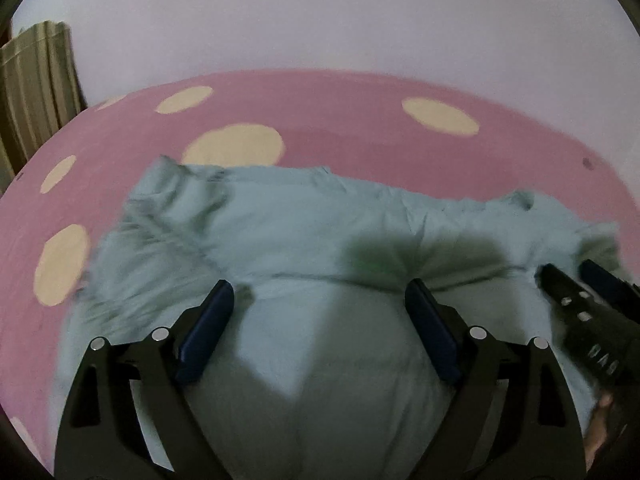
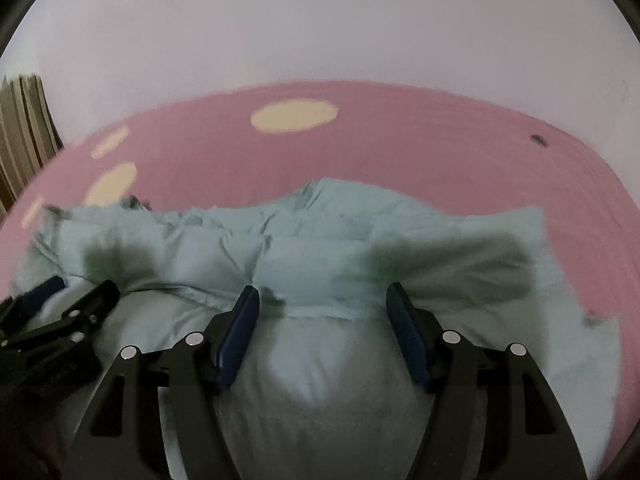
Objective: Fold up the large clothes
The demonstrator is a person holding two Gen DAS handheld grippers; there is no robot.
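A large light teal garment lies rumpled on a pink bedsheet with cream dots. My left gripper hovers over its near part, blue pads wide apart, cloth below them but nothing pinched. At the right edge of the left wrist view the right gripper rests low on the same garment. In the right wrist view the garment bunches in folds; my right gripper stands open over a folded hem, pads clear of the cloth. The left gripper shows at the left edge.
The pink sheet runs back to a plain pale wall. A striped curtain hangs at the far left. A hand holds the right gripper's handle. A small dark spot marks the sheet at far right.
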